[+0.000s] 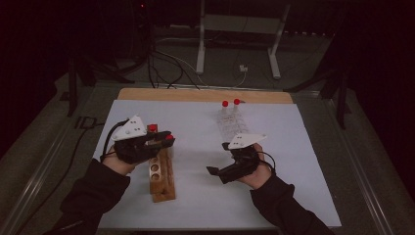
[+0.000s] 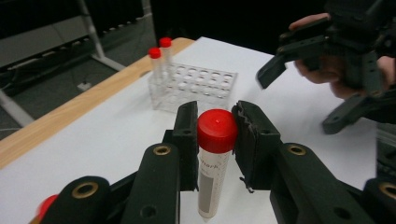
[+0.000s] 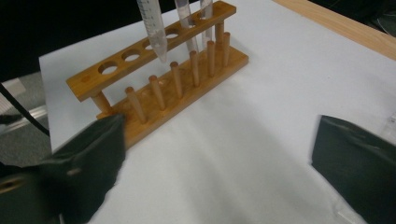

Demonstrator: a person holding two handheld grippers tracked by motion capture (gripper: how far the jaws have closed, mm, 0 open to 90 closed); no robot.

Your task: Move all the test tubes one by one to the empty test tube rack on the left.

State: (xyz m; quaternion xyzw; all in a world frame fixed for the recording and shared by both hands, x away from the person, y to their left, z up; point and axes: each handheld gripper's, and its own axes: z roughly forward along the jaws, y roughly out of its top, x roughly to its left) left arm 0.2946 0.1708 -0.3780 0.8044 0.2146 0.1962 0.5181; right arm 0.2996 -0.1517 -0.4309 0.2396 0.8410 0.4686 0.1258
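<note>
L gripper [image 2: 217, 135] is clamping a red-capped tube [image 2: 215, 158] just below its cap, holding it upright above the wooden rack [image 1: 161, 171] at table's 9 o'clock. R gripper [image 1: 218, 169], jaws gaping wide w/ nothing between, is hovering near 4 o'clock. Clear rack [image 1: 230, 122] is sitting at 12–1 o'clock.

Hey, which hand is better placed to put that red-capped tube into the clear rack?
Left. The left hand-held gripper already clamps the red-capped tube, lifted above the wooden rack. The right hand-held gripper is open and empty, though nearer the clear rack.
</note>
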